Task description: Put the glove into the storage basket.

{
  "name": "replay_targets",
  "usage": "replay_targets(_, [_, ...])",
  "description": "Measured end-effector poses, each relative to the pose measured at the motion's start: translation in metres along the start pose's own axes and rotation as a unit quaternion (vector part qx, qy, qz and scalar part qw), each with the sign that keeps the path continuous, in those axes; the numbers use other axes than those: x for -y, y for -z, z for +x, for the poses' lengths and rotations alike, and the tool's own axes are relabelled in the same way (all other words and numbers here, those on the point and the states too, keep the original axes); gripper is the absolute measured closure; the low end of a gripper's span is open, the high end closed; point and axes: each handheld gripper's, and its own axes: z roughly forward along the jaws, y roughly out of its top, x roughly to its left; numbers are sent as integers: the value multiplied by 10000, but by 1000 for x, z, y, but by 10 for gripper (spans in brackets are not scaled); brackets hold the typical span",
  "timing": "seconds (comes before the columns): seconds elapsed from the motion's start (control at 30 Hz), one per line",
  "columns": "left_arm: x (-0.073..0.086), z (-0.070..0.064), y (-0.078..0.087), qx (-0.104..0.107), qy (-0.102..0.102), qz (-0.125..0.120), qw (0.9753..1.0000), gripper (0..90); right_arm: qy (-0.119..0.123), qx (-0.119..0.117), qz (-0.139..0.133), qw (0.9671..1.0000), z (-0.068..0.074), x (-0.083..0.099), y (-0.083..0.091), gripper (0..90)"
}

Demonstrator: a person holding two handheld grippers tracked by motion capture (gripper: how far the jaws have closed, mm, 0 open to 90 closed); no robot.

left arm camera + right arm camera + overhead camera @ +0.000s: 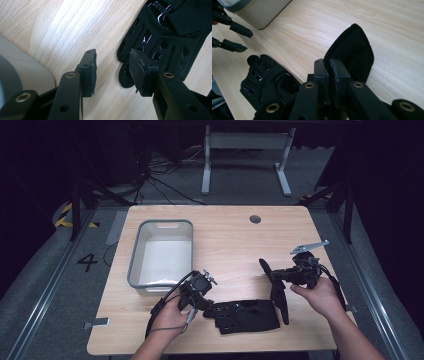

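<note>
Right gripper (329, 75) clamped on black fabric glove strap (352, 50), lifted. Left gripper (113, 72) wide, black perforated glove (160, 42) just ahead. Grey plastic bin (162, 252) beside left gripper, nothing placed inside yet.

Bare table (235, 245) beyond glove (245, 315); tub (162, 252) blocks left.

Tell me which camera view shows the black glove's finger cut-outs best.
The left gripper view: the glove lies close, its cut-outs plain, beside the open left gripper. The high view shows a small dark shape; the right gripper view shows it partly behind the jaws.
</note>
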Motion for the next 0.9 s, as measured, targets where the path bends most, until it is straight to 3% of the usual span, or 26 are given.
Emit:
replay_targets(0.13, [0, 0, -1, 10, -9, 22, 10000, 575, -112, -38, 4, 9999, -5, 4, -1, 831])
replay_targets(0.53, [-3, -1, -2, 33, -48, 32, 10000, 575, -144, -12, -100, 9998, -9, 13, 8, 824])
replay_targets(0.9, [-10, -3, -4, 57, -159, 41, 9998, 575, -427, 44, -209, 9989, -22, 28, 19, 818])
